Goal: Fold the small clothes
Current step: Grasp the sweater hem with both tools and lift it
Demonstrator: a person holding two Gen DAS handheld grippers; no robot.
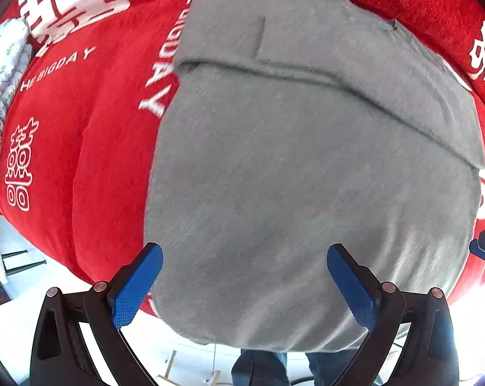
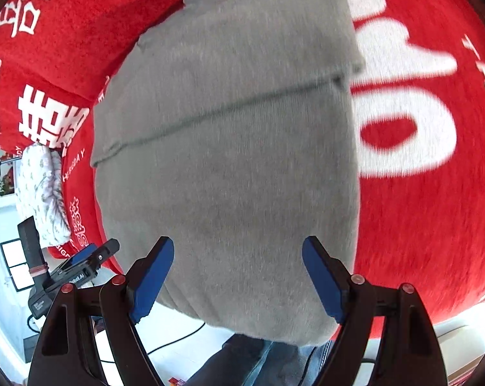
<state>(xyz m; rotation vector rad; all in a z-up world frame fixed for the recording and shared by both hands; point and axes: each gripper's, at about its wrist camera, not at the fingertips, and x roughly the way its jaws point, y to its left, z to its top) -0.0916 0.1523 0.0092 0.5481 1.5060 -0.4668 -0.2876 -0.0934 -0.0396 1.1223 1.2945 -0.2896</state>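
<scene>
Red plush cover (image 1: 81, 148) with white lettering spreads across the surface, carrying one grey garment (image 1: 306, 167), folded. It lies at 12 o'clock from both the left tongs (image 1: 244, 284) and the right tongs (image 2: 238, 276); each pair gapes wide, gripping nothing. One patterned white cloth (image 2: 41, 193) sits at 9 o'clock.

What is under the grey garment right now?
The grey garment lies on a red cover printed with white characters, which shows all around it. Its near edge overhangs the cover's front. Whatever is beneath the grey fabric itself is hidden. Both claws hover open.
</scene>
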